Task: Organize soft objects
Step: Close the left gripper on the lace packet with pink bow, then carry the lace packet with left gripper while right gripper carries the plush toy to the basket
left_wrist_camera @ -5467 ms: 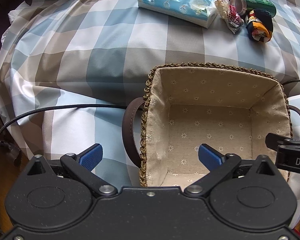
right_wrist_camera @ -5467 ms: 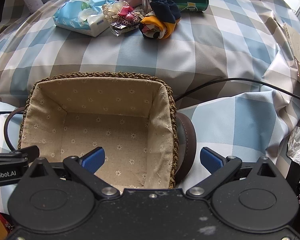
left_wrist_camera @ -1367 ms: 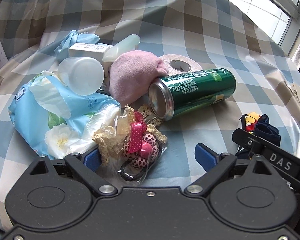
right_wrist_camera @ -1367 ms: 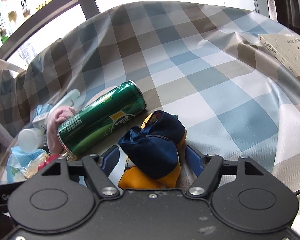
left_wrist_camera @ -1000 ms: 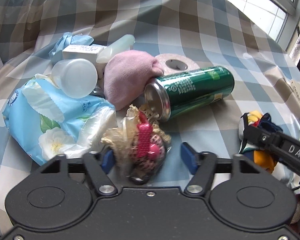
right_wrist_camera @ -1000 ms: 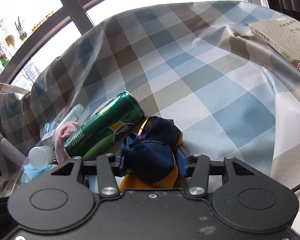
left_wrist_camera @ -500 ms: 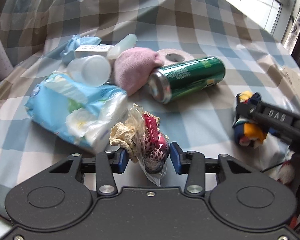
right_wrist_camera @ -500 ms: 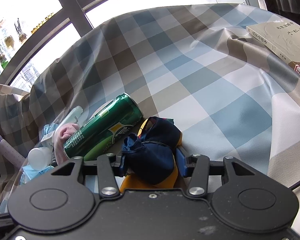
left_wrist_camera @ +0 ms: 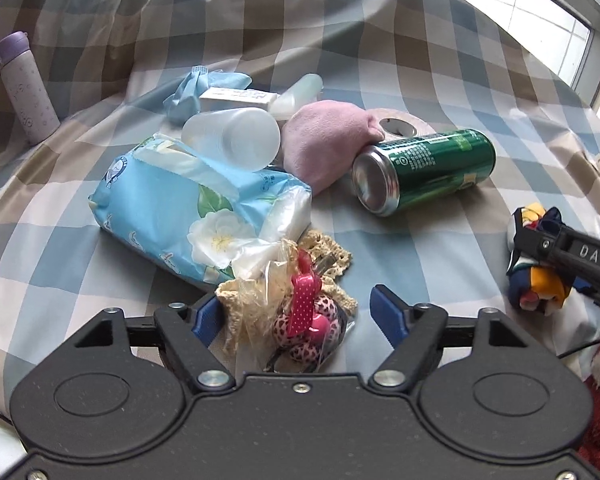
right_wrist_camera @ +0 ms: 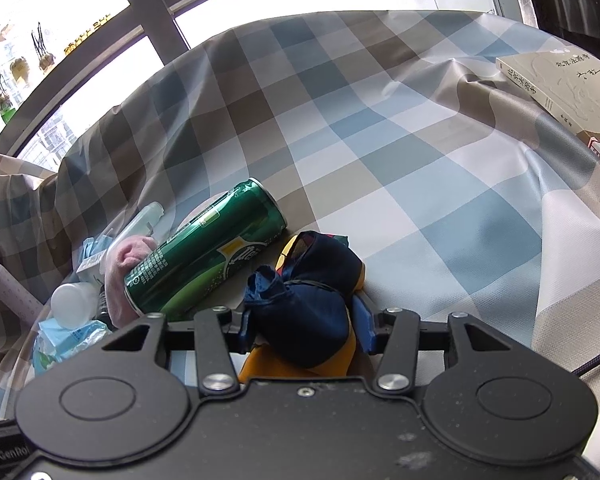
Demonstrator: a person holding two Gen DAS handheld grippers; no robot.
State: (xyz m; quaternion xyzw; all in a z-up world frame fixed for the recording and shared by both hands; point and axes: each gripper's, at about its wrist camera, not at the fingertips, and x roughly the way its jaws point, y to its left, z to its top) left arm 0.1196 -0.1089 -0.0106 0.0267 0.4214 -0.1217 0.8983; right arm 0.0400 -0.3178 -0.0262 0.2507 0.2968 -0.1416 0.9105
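Note:
My left gripper (left_wrist_camera: 298, 312) is open; its jaws stand apart around a clear bag of lace and pink hair accessories (left_wrist_camera: 300, 312) that lies on the checked cloth. My right gripper (right_wrist_camera: 304, 326) is shut on a navy and yellow sock bundle (right_wrist_camera: 308, 292); the bundle also shows at the right of the left wrist view (left_wrist_camera: 534, 264), held by the right gripper. A pink soft cloth (left_wrist_camera: 324, 142) lies behind a blue tissue pack (left_wrist_camera: 192, 208). The basket is not in view.
A green can (left_wrist_camera: 424, 170) lies on its side beside the pink cloth; it also shows in the right wrist view (right_wrist_camera: 208, 260). A clear cup (left_wrist_camera: 232, 136), a tape roll (left_wrist_camera: 400, 128) and a purple bottle (left_wrist_camera: 26, 88) lie further back. A book (right_wrist_camera: 564, 84) lies at the right.
My left gripper's jaws have opened from around the accessory bag, which now rests on the cloth. My right gripper stays shut on the sock bundle.

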